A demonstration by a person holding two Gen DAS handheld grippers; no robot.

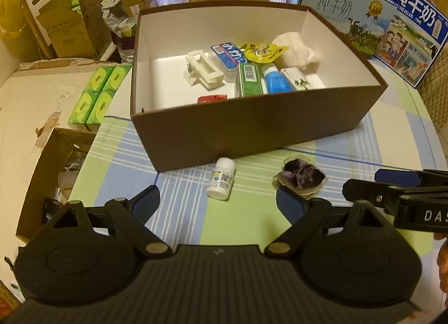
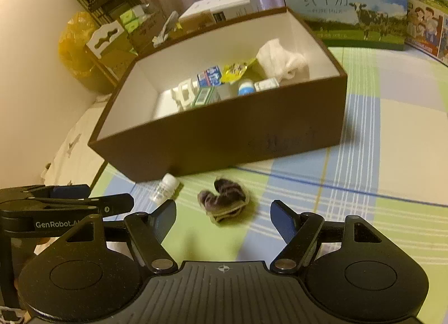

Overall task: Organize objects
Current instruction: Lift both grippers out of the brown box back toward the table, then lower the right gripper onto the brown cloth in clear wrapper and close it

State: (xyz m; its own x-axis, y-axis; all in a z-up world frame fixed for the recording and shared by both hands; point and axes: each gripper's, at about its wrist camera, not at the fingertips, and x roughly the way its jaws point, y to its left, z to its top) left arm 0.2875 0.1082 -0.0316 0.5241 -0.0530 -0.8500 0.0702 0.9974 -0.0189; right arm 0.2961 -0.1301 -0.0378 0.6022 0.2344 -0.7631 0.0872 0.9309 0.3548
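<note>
1. Nearest the cameras, the left gripper (image 1: 217,206) and the right gripper (image 2: 224,219) hang side by side above the checked tablecloth (image 1: 364,161), each with its 2 blue-padded fingers spread apart and nothing between them.
2. Just ahead of the left gripper's gap lies a small white pill bottle (image 1: 221,178) on its side, its cap toward the box.
3. Just ahead of the right gripper, slightly left of its centre, sits a clear packet of dark purple snack (image 2: 224,198); in the left wrist view it lies just beyond that gripper's right finger (image 1: 289,205).
4. Beyond both stands an open brown cardboard box (image 1: 252,130) with a white inside, its near wall just behind the bottle.
5. Inside it, toward the far right corner, lie a white hair claw clip (image 1: 203,69), a green box (image 1: 249,80), a blue-and-white tube (image 1: 275,78), a yellow packet (image 1: 263,52), a red wrapper (image 1: 211,99) and crumpled white cloth (image 1: 296,49).
6. Farthest off, behind the box on the right, stand 2 milk cartons (image 1: 364,13).
</note>
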